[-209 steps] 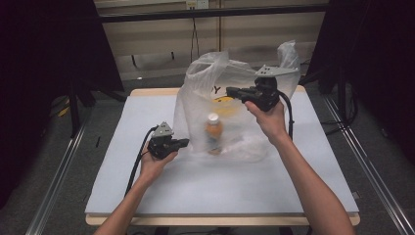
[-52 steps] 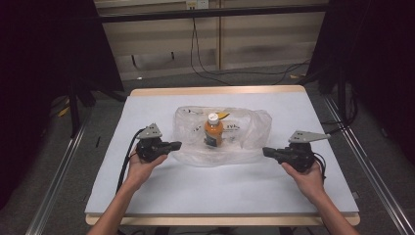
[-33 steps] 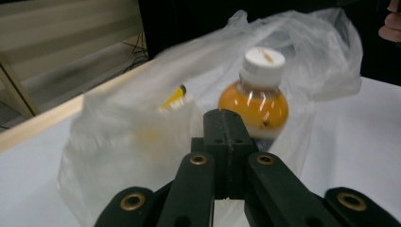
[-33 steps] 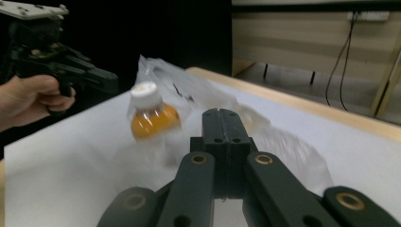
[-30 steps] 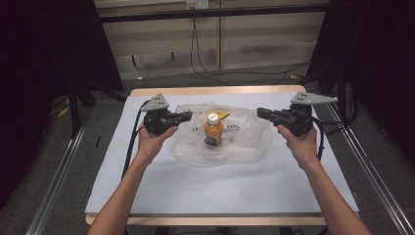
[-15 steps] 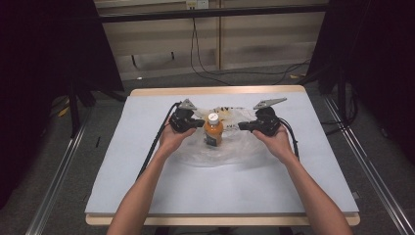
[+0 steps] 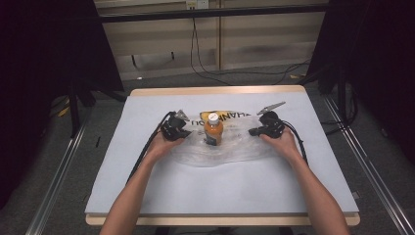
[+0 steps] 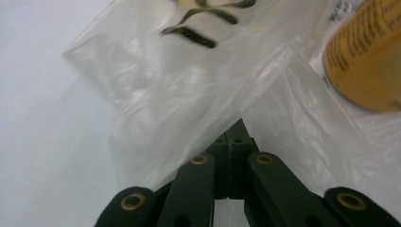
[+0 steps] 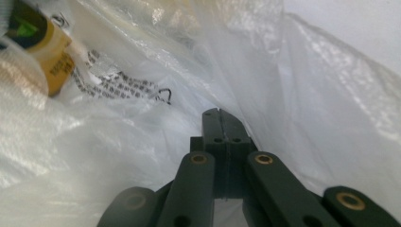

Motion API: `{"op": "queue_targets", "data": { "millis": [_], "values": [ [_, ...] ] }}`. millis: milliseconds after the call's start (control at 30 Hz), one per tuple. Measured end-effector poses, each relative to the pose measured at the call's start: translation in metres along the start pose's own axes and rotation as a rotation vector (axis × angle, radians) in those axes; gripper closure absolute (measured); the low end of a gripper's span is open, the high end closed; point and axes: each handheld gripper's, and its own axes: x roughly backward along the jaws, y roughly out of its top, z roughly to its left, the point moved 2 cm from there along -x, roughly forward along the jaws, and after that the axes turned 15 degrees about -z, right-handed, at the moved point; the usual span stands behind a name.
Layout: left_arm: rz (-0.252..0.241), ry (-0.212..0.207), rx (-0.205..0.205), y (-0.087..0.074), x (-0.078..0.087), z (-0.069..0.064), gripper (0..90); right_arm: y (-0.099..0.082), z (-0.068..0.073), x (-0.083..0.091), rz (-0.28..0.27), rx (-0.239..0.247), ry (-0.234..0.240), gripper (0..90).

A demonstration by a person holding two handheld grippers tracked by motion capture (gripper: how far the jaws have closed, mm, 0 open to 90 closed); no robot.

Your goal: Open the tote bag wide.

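Both hands have come in and down fast. A sec ago they hung out wide at the bag's two ends, up off the desk (image 7: 147, 205); now the left tongs (image 7: 185, 133) and right tongs (image 7: 253, 132) sit low, right on the plastic bag (image 7: 235, 147), one either side of the orange bottle (image 7: 213, 130). Bag's flat on the desk now, spread around the bottle, which stands upright in the middle w/ its white cap up.

My read: they're going for the bag's film beside the bottle, prob. to grab it or peel it clear. No grab made yet as far as I can tell.

Left tongs (image 8: 235, 137) are pressed together, tip poking at the edge of a fold of film (image 8: 179, 104); can't tell if any plastic is caught in there, looks like none. The bottle's label (image 8: 366, 56) is just off to one side. Right tongs (image 9: 221, 124) also pressed together, nose pushed up against crinkled plastic (image 9: 302, 75), bottle (image 9: 45, 52) further off at the top corner.

Pose: forearms reach fwd from the near edge, angled inward toward each other. Left hand (image 7: 164, 144) and right hand (image 7: 279, 142) grip the bodies from behind, tongs aimed inward at the bottle, roughly level w/ the desk, cables trailing back along the arms.
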Motion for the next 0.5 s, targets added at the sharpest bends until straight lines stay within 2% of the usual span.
{"op": "queue_targets", "data": {
  "millis": [33, 100, 133, 167, 200, 233, 267, 400, 500],
  "values": [
    [0.009, -0.017, -0.008, -0.002, 0.003, -0.001, 90.0, -0.001, -0.002, 0.004, 0.021, 0.018, -0.015, 90.0],
    [0.032, -0.023, -0.045, -0.004, 0.008, -0.003, 90.0, -0.003, -0.005, 0.011, 0.043, 0.012, 0.005, 90.0],
    [0.042, -0.026, -0.059, -0.005, 0.011, -0.006, 90.0, -0.004, -0.006, 0.014, 0.054, 0.024, 0.006, 90.0],
    [0.06, -0.031, -0.088, -0.006, 0.015, -0.008, 90.0, -0.005, -0.007, 0.018, 0.07, 0.048, 0.007, 90.0],
    [0.067, -0.036, -0.101, -0.007, 0.017, -0.011, 90.0, -0.006, -0.007, 0.023, 0.092, 0.078, 0.011, 90.0],
    [0.082, -0.045, -0.114, -0.008, 0.02, -0.013, 90.0, -0.007, -0.005, 0.026, 0.113, 0.089, 0.016, 90.0],
    [0.082, -0.053, -0.112, -0.01, 0.023, -0.015, 90.0, -0.008, -0.004, 0.03, 0.136, 0.117, 0.02, 90.0],
    [0.122, -0.053, -0.181, -0.014, 0.031, -0.022, 90.0, -0.013, 0.002, 0.043, 0.182, 0.154, 0.055, 90.0],
    [0.133, -0.056, -0.193, -0.016, 0.035, -0.025, 90.0, -0.017, 0.002, 0.051, 0.198, 0.167, 0.067, 90.0]
  ]
}}
